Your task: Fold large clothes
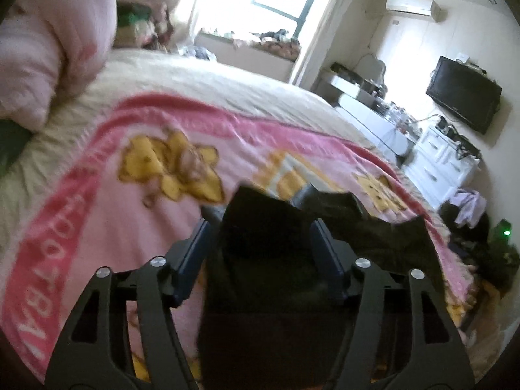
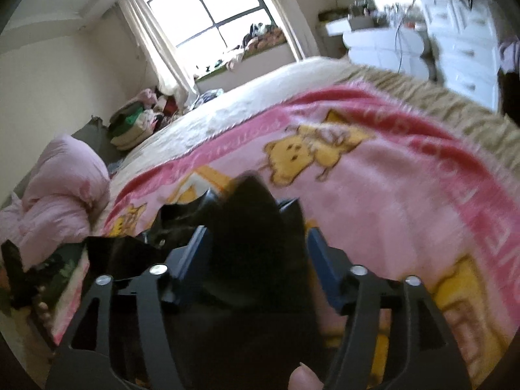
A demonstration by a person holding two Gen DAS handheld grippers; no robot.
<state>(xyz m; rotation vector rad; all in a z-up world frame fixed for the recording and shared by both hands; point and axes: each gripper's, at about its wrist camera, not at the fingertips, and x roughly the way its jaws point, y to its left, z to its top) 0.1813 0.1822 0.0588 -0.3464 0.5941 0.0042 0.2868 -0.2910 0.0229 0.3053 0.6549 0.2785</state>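
The left gripper (image 1: 265,224) has its two fingers pressed against a bunch of a dark garment (image 1: 260,292), which fills the gap between them and hangs down toward the camera. The right gripper (image 2: 256,227) holds another part of the same dark garment (image 2: 253,260) in the same way, with a peak of cloth sticking up past its fingertips. Between the two, the garment stretches along the near edge of the bed (image 1: 201,78), above a pink blanket (image 1: 130,227) printed with yellow cartoon bears; whether its slack middle touches the blanket I cannot tell. The blanket covers the near part of the bed over a cream bedspread (image 2: 253,91). A bundled pink quilt (image 1: 42,48) sits at the bed's far left corner in the left view. Behind the bed is a bright window (image 2: 208,9), and along the wall stand a white dresser (image 1: 438,159) and a dark television (image 1: 464,94). Both views are blurred.
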